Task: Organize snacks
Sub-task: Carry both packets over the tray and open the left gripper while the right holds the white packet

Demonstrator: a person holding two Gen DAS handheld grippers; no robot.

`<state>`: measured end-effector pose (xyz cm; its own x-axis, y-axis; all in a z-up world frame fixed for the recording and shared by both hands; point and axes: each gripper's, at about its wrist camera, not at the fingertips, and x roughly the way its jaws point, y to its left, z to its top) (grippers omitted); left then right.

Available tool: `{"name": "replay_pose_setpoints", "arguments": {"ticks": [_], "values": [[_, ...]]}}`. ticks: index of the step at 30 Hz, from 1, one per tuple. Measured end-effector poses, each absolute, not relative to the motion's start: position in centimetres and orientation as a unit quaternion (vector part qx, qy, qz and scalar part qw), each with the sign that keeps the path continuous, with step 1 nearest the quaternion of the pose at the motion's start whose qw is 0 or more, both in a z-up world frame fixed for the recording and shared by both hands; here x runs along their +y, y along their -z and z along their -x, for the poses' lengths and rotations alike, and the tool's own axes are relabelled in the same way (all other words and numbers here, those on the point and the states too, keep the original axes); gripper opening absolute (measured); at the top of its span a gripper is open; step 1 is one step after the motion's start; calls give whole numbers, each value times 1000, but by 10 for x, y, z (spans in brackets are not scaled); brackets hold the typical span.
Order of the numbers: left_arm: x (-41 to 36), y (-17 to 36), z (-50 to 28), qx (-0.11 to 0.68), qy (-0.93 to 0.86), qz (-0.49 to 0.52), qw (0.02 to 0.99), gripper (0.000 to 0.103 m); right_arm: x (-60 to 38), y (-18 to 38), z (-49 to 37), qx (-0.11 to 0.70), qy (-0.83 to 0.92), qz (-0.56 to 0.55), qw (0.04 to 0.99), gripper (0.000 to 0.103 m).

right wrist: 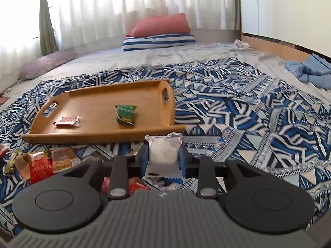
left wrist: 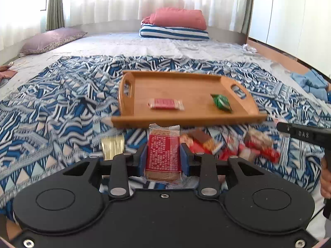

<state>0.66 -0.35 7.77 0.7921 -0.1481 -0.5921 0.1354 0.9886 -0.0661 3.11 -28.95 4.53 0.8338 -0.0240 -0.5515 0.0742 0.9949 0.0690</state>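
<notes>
Both cameras look low along their fingers (left wrist: 142, 159) across the bed; both share the tray (left wrist: 186, 122) (right wrist: 99, 138) close ahead.

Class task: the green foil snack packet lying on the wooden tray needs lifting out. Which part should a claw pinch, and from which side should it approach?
Pinch the puffy middle of the green foil snack packet across its narrower width, coming from above. It lies flat on the wooden tray, whose raised rim would likely block a low sideways approach. The crimped ends look thin and would probably slip.

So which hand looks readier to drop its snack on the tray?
Probably left. The left gripper holds a red packet facing the wooden tray squarely. The right gripper, holding a white packet, sits off its right corner.
</notes>
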Motion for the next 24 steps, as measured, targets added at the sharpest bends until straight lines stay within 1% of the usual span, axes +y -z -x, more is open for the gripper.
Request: {"name": "replay_pose_setpoints", "arguments": {"ticks": [4,12,18,24], "values": [[-2,-90,-33,310,70,11,948,31,-284,-56,-45,283,6,-36,958,35],[5,-101,-100,325,79,34,942,31,-287,-68,-94,295,-18,-61,953,35],[11,-95,-156,355,85,63,929,31,-296,-69,-140,316,-17,-83,945,35],[9,-81,-209,377,82,58,921,32,-299,-61,-183,340,-20,-83,936,35]]}}
